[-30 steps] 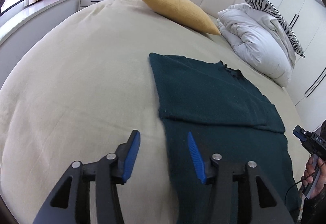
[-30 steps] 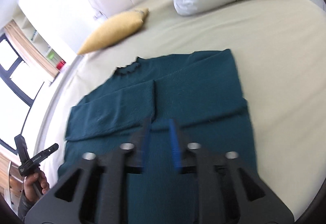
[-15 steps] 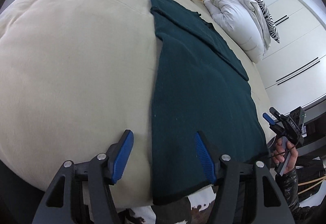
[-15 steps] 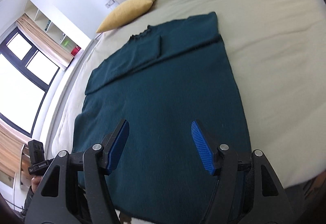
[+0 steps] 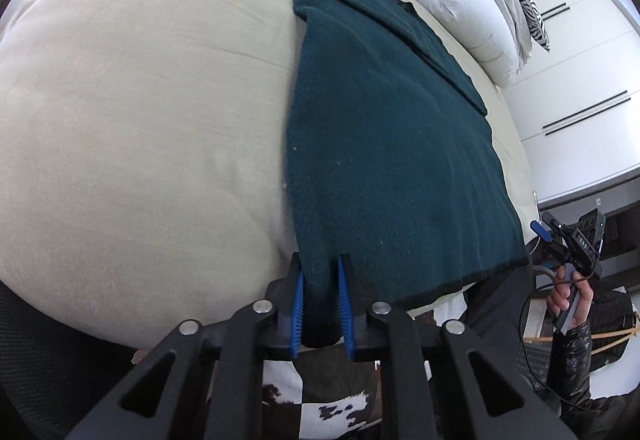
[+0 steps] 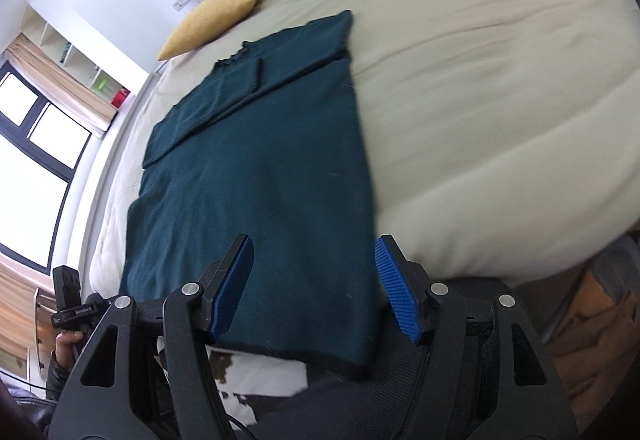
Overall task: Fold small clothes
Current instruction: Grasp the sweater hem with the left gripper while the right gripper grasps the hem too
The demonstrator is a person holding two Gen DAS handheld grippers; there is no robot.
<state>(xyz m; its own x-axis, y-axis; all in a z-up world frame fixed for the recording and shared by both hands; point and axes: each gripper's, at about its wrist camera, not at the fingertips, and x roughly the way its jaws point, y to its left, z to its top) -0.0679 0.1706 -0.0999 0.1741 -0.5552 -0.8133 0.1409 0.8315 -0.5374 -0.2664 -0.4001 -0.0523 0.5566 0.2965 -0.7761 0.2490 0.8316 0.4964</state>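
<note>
Pinching sweater (image 5: 384,143) hem, left tongs (image 5: 321,272), right tongs (image 6: 316,276) straddling corner

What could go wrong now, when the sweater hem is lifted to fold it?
1. Only the left hand-held gripper pinches the dark green sweater, at its bottom corner; its jaws have just closed. The right hand-held gripper is open around the other corner, so lifting now may skew the fold.
2. The hem hangs over the edge of the bed; if the pinch slips, the sweater may slide down.
</note>
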